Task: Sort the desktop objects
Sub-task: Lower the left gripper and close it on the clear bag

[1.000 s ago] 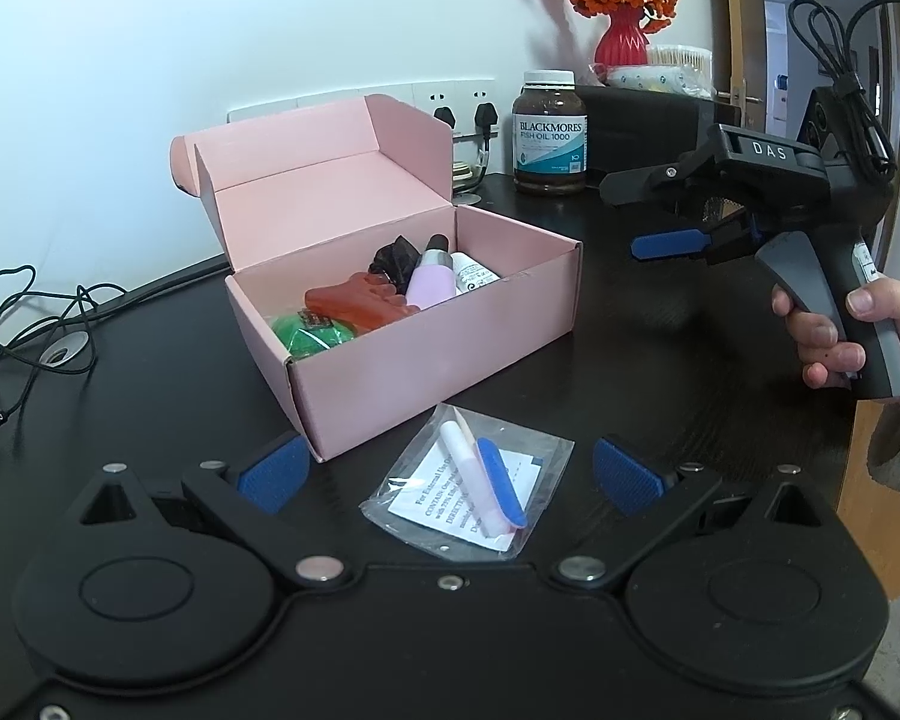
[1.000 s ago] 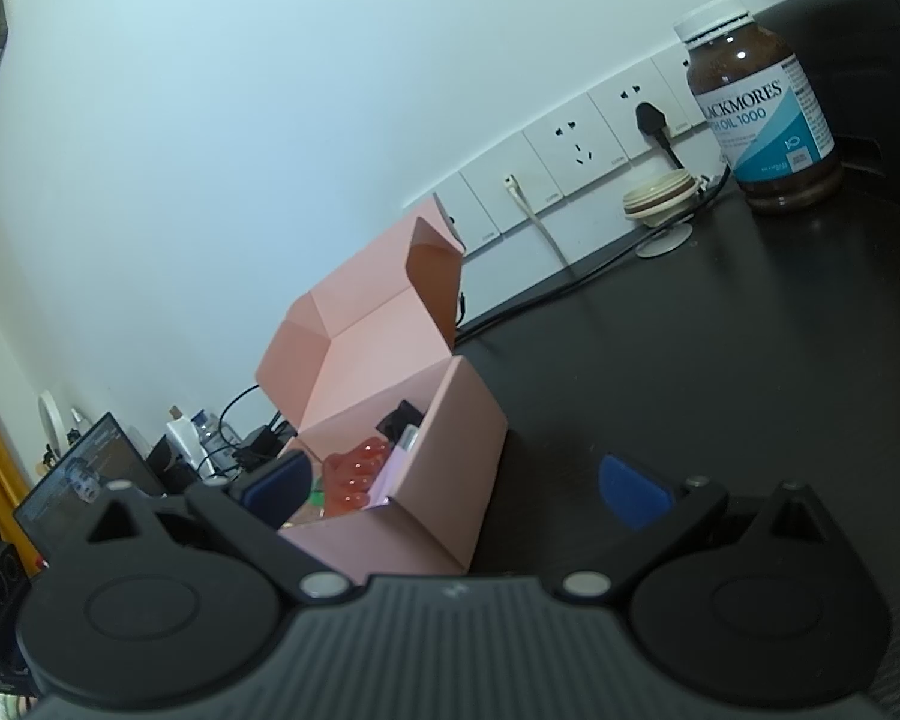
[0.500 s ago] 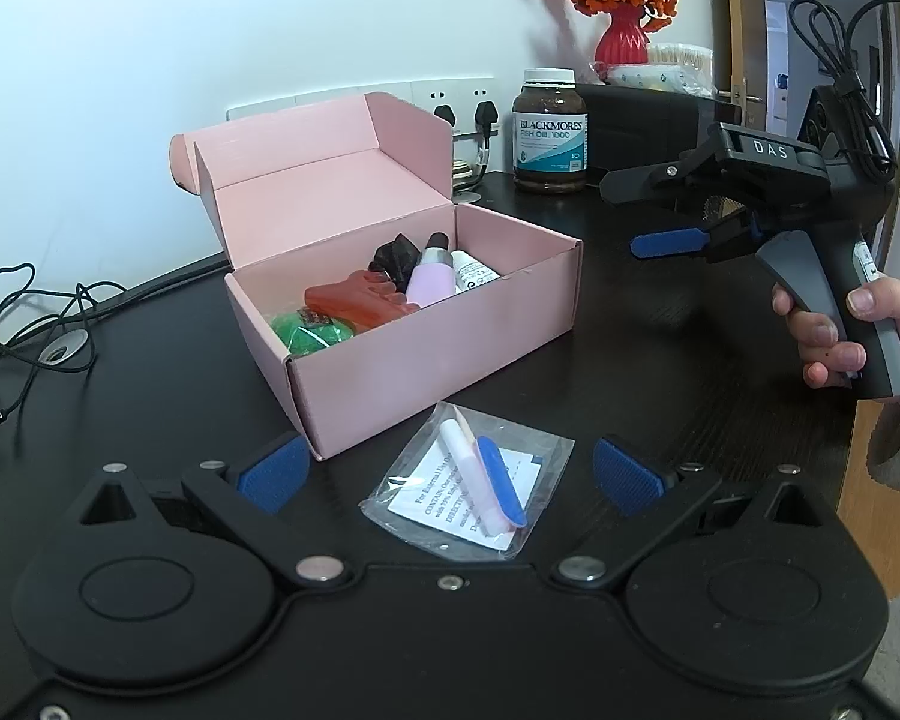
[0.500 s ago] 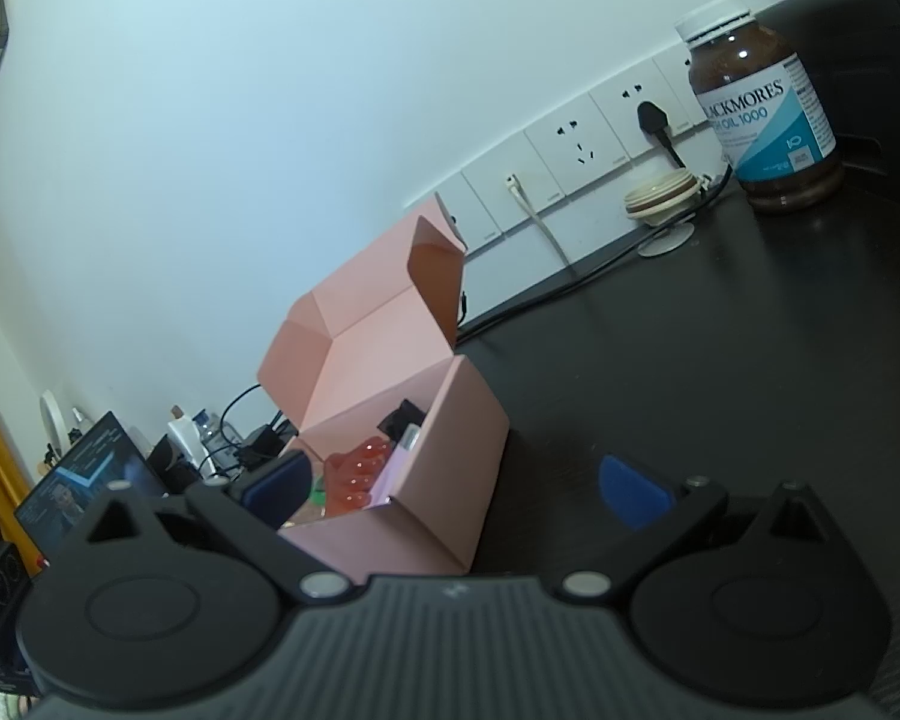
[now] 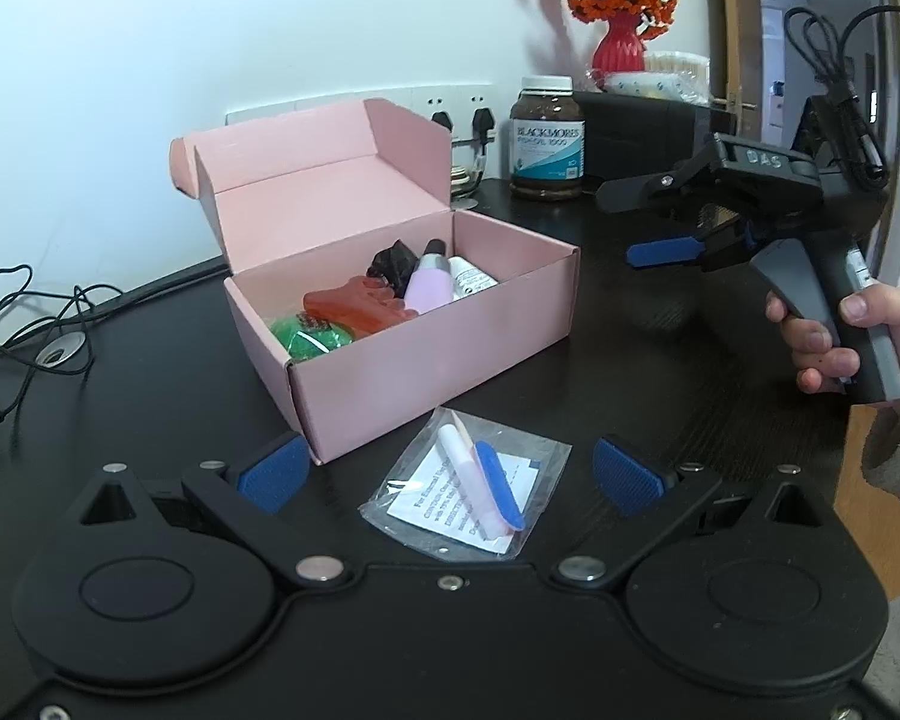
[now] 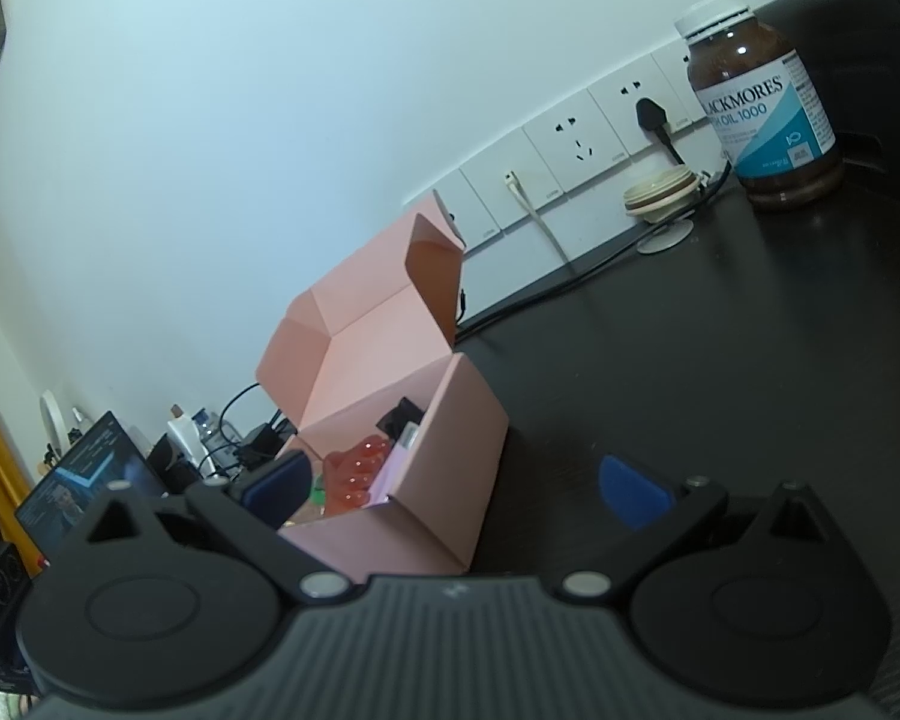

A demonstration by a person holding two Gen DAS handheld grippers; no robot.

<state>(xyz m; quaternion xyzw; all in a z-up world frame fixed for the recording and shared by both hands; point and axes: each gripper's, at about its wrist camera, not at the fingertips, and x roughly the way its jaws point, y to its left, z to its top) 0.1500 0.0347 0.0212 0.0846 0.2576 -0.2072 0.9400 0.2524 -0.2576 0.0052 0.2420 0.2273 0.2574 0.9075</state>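
Clear packet (image 5: pixel 467 487) lies flat on the black desk (image 5: pixel 660 354), directly between the two blue pads of the left claw (image 5: pixel 447 471), touched by neither. Position against the claw is the same as half a second and a second ago; nothing has shifted apart from a very slight drift of view. Judgement: the left claw is lined up and paused before the grab, packet not yet picked.

Packet contents: a white tube, a pink stick and a blue file on a printed slip. These lie side by side, long axes running away from the claw and leaning a little left, far ends toward the pink box (image 5: pixel 426 324). The packet itself sits as a diamond, one corner toward the claw, the opposite one just short of the box's front wall.

Left claw: jaws wide apart, empty. Closing across the packet's width looks workable; thin film flat on the desk may slip or crumple.

Box stands just beyond the left pad, lid up, already holding a green item, an orange piece, a pink bottle, a white tube and something black.

Right claw (image 5: pixel 666 222): held by a hand (image 5: pixel 852 348) ahead and to the right, above the desk, jaws apart, empty, pointed toward the box.

Brown pill bottle (image 5: pixel 547 141) stands well beyond, near the wall sockets.
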